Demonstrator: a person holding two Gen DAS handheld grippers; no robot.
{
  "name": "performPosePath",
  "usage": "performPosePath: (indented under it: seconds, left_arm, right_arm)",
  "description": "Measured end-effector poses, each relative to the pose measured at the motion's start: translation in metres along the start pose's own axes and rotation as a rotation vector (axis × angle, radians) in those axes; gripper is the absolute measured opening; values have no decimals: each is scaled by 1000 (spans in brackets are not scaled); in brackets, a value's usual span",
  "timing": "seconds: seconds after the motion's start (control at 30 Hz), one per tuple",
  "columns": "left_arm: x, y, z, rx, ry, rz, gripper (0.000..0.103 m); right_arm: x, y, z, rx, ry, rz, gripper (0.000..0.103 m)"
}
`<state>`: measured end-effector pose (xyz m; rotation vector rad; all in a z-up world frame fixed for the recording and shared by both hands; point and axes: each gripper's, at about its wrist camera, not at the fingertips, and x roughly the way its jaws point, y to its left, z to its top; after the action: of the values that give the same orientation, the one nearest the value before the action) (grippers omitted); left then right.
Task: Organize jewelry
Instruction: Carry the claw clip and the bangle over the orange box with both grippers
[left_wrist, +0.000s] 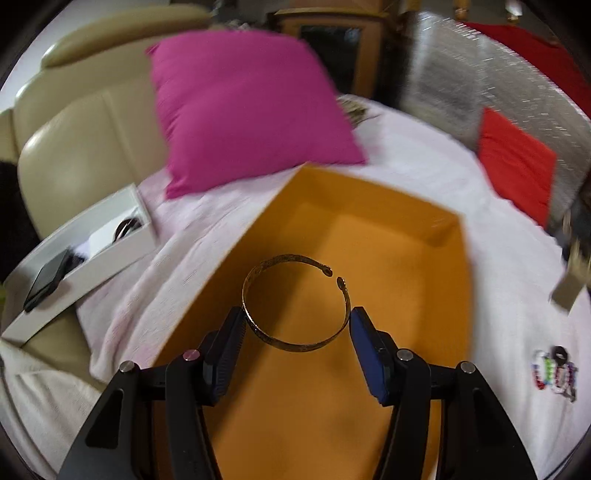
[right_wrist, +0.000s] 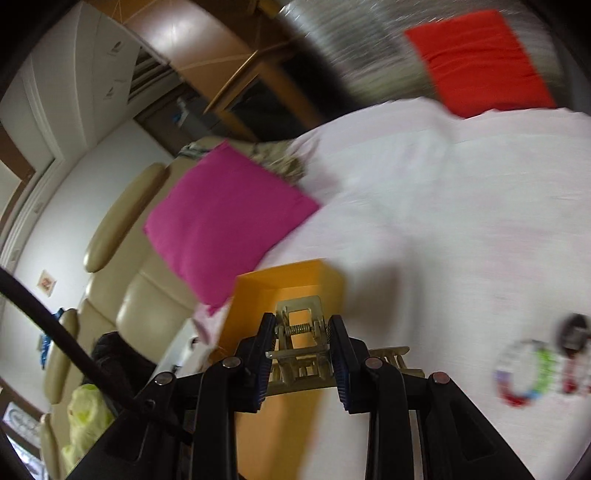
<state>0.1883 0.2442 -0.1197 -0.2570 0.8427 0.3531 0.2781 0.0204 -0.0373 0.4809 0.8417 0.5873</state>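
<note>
The left gripper (left_wrist: 297, 325) clamps a brass cuff bracelet (left_wrist: 295, 306) above the empty orange box (left_wrist: 369, 221). The right gripper (right_wrist: 301, 354) pinches a gold hair claw clip (right_wrist: 301, 332) (spring visible) nearby. Beaded bracelets (right_wrist: 524, 373) remain on the white sheet (right_wrist: 443, 203), so most sorting seems left.

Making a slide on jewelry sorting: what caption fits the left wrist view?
Left gripper holds a bronze cuff bracelet above the open orange box on a white-covered bed.
</note>
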Motion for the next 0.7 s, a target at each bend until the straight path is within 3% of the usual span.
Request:
performPosePath:
  seconds: [0.17, 0.4, 0.7]
  left_arm:
    - [31, 23, -6, -51, 98, 52, 60]
    - [42, 27, -13, -39, 151, 46, 60]
    - [53, 20, -14, -8, 198, 68, 60]
  right_arm:
    - [74, 41, 10, 45, 63, 59, 31]
    - [159, 46, 6, 141, 134, 69, 31]
    - [182, 9, -1, 142, 168, -46, 30]
